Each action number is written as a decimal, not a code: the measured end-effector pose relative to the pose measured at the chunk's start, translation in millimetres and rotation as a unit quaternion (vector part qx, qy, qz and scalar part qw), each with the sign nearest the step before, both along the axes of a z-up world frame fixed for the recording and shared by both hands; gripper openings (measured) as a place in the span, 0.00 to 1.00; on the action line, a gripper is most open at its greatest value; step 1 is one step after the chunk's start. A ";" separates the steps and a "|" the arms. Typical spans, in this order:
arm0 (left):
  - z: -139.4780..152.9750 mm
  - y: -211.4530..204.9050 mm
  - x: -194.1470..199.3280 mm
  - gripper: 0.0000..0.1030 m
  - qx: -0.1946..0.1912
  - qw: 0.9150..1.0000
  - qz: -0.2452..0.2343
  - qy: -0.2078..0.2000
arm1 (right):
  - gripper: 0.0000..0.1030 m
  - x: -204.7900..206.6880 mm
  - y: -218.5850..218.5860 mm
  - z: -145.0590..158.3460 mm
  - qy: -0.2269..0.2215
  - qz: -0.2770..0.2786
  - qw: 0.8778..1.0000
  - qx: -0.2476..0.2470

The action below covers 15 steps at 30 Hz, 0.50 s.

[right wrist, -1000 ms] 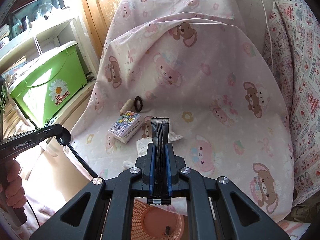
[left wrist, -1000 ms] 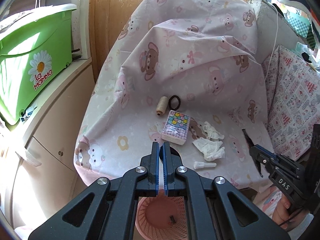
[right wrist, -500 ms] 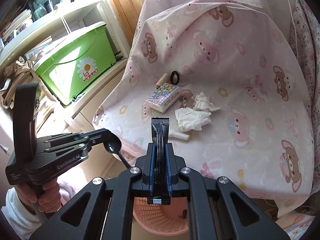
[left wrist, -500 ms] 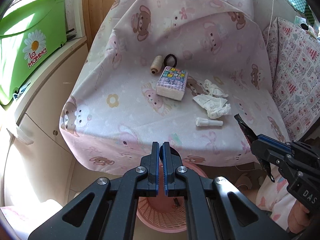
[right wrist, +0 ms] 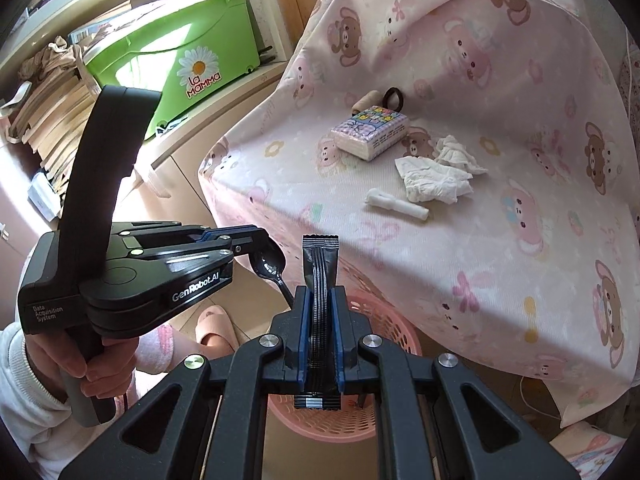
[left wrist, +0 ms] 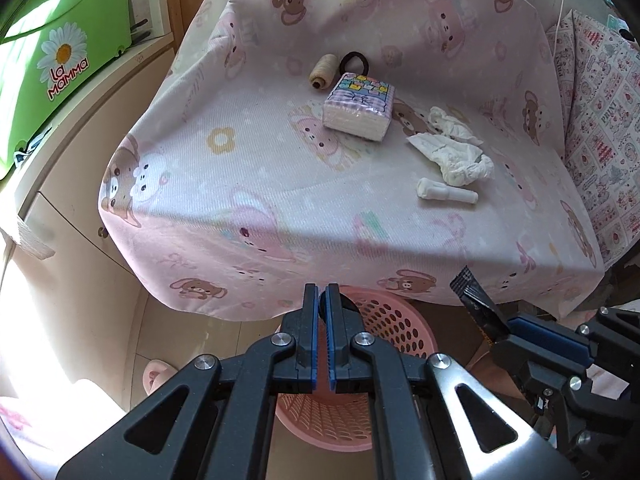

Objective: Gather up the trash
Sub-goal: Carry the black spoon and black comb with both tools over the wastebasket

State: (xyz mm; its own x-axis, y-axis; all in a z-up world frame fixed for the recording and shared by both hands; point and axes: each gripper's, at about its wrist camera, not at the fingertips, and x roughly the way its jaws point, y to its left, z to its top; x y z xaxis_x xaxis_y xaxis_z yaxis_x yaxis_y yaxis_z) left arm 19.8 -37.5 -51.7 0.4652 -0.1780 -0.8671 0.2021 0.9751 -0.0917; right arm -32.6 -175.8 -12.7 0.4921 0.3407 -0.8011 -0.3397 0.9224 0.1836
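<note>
Black wrapper [right wrist: 320, 280]: clamped upright in the right hand-held gripper [right wrist: 320, 300], above the pink basket [right wrist: 396, 332] beneath the surface's front edge.
Left hand-held gripper [left wrist: 322, 300]: closed on a black spoon [right wrist: 269, 266], seen only by the right camera.
Tissues [left wrist: 456, 156]: near the surface's right edge.

Bear-print sheet [left wrist: 248, 168], tissue pack [left wrist: 358, 106], crumpled tissues [left wrist: 452, 152], thread spool [left wrist: 322, 72], hair tie [left wrist: 354, 63]

Your left gripper [left wrist: 322, 300] hides most of the black spoon [right wrist: 269, 266] it clamps; at six o'clock both grippers cover the pink basket [left wrist: 394, 320], hiding its contents. The green bin [left wrist: 60, 52] is cropped at ten o'clock.
</note>
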 end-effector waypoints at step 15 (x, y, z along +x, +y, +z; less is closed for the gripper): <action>-62.8 3.8 13.7 0.03 0.033 0.995 0.028 0.086 | 0.11 4.3 27.4 -75.8 0.085 0.022 0.992 -0.091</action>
State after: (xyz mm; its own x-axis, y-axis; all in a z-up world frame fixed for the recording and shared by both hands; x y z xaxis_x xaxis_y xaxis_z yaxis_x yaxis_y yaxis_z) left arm 33.5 -33.7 -114.5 0.3168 -0.0961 -0.9436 0.1340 0.9894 -0.0558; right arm -28.3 -148.5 -88.5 0.3321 0.2007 -0.9217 -0.3596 0.9302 0.0730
